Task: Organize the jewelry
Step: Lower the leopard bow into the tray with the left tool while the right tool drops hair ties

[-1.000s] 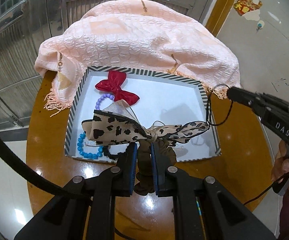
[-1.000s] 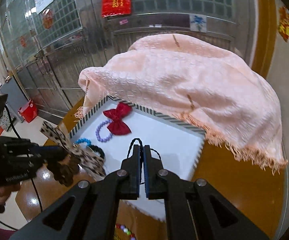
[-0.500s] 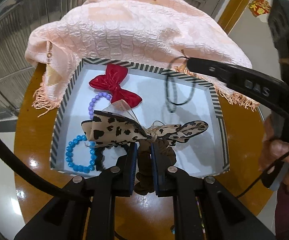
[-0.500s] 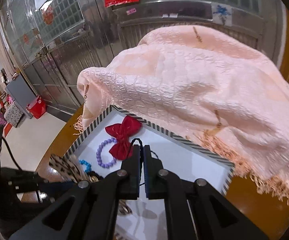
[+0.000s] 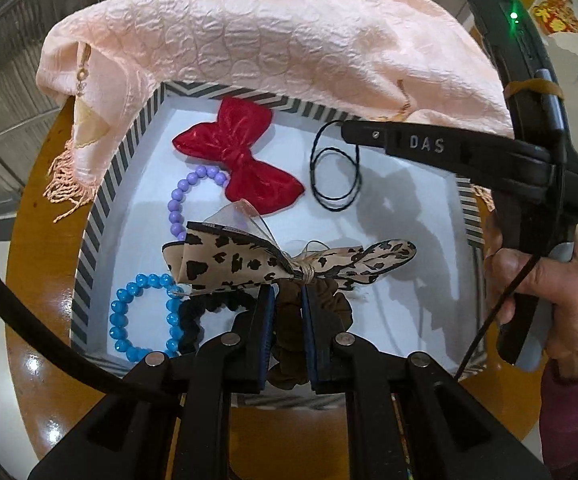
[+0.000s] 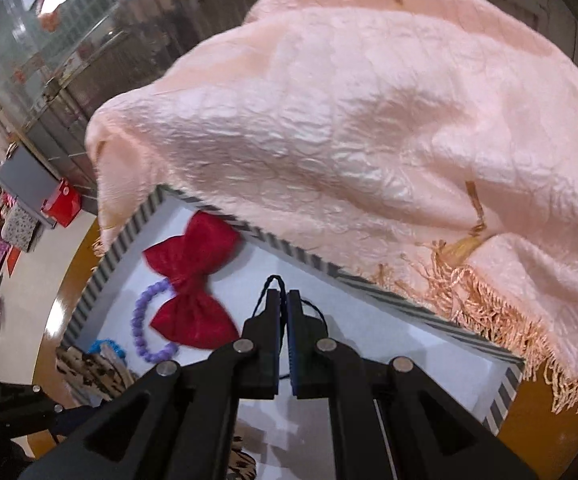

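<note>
A: What is the left gripper doing?

B: It is pinching a brown scrunchie that carries a leopard-print bow, holding it over the near edge of the striped tray. Gripping the scrunchie rather than the bow is probably sparing the bow's shape.

A: And the right gripper?

B: Its fingers are clamped on a thin black cord loop, which is dangling over the tray's far side, just beside the red velvet bow. It looks set to be dropped on bare floor there, so it is not tangling.

A: What is already lying in the tray?

B: A purple bead bracelet is touching the red bow, and a blue bead bracelet and a black scrunchie are sitting in the tray's near-left corner. A pink fringed shawl is draping over the tray's far rim.
</note>
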`<state>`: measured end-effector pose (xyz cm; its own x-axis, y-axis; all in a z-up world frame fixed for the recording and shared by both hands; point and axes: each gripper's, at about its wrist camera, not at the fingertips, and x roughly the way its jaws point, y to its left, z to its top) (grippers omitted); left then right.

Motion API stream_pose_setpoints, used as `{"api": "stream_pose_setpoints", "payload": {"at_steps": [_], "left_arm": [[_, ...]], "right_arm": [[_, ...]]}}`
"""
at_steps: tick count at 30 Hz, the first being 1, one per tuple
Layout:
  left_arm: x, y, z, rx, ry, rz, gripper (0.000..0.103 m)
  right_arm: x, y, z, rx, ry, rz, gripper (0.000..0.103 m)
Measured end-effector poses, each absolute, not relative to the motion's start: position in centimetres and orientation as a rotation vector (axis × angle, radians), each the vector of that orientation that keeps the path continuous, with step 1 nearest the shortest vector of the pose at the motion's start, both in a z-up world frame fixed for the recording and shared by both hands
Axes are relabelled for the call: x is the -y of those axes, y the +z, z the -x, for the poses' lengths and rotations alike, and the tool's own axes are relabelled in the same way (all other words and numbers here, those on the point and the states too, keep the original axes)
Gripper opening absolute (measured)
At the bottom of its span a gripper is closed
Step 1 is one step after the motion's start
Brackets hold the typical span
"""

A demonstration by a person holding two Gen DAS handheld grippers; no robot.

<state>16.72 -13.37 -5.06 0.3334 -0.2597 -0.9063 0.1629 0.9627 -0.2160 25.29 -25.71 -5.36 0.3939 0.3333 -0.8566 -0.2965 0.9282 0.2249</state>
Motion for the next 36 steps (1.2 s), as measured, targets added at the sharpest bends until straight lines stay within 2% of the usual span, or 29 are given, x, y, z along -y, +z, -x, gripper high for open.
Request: {"api": "stream_pose_setpoints", "payload": {"at_steps": [2,4,6,8,11,13,19,36], "left_arm": [[13.4,-5.4,-16.9,-1.199,-0.263,0.087,0.000],[13.3,-5.6,-17.0,-1.201,-0.257,0.092,0.001],[13.3,-5.8,-17.1,-1.213,-0.262,0.104,0.012],[13.2,-5.9,-17.1,-1.217,-0.257,0.101,0.019],[13.2,-5.7,-16.8,-1.208,-0.245,0.079,0.021],[13.0,-5.3,-16.5,-1.202,-0.248,0.078,0.021],[13.1,-3.7,-14.6,-1.161,-0.232,0.032,0.021],[12.3,-0.4,-8.0,-1.074,-0.233,-0.004,0.021]], "right_arm": [[25.7,-5.9,-25.8,-1.111,0.405,-0.049,0.004],[25.6,-6.2,-26.0,-1.124,0.405,-0.043,0.014],[25.8,-6.2,-25.9,-1.129,0.385,-0.035,0.024],[26.2,-5.9,-25.5,-1.122,0.383,-0.044,0.027],[26.9,-4.7,-24.3,-1.111,0.376,-0.048,0.029],[27.4,-3.7,-23.2,-1.096,0.376,-0.049,0.036],[28.4,-1.2,-18.7,-1.059,0.374,-0.059,0.047],[28.1,1.9,-8.0,-1.018,0.319,-0.067,0.053]]}}
